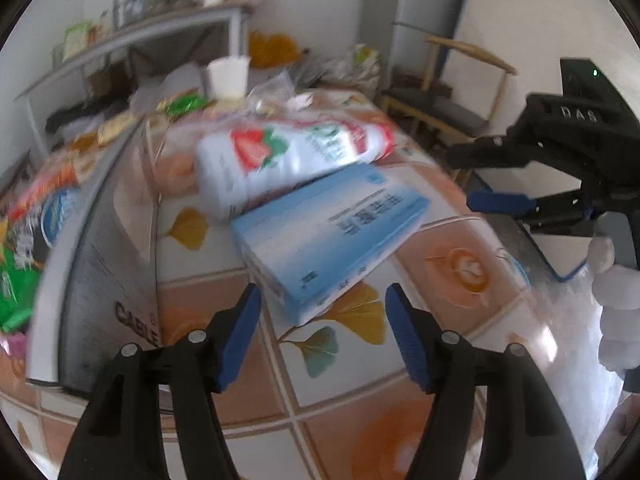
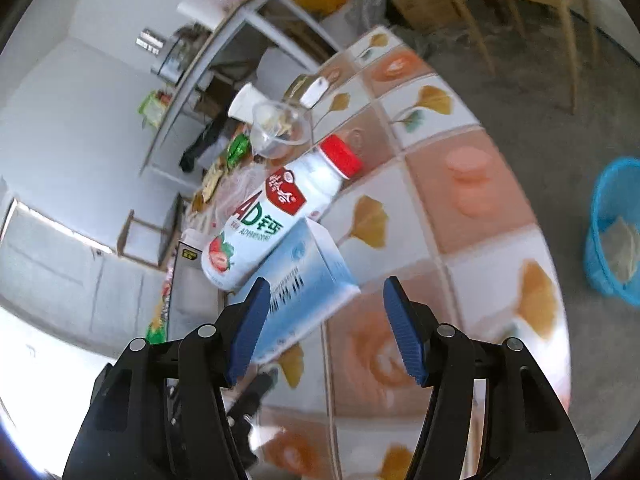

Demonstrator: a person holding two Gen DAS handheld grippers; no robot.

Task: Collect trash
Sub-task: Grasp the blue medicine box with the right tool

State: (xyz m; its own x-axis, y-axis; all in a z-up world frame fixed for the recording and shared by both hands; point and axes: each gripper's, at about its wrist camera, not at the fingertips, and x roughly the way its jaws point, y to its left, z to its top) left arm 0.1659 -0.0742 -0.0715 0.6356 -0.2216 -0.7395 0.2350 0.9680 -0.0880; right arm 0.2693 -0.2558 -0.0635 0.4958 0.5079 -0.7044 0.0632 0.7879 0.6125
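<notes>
Left wrist view shows the left gripper with its jaws apart and empty, hovering over the tablecloth. Just ahead of its fingertips lies the blue box, flat on its broad face, long axis running from near the left finger away toward the right. Beyond the box, touching its far edge, the bottle lies on its side, red-capped end pointing ahead and right.

From the right wrist, the right gripper is also spread wide and holds nothing. The blue box sits just ahead of its left finger, the bottle behind that, cap aimed away and rightward. A blue bin stands on the floor, well off to the right.

The box looks like light cardboard, stiff but crushable, best pinched across its thin edges. The bottle seems smooth and prone to rolling; across its waist is the safer hold.
</notes>
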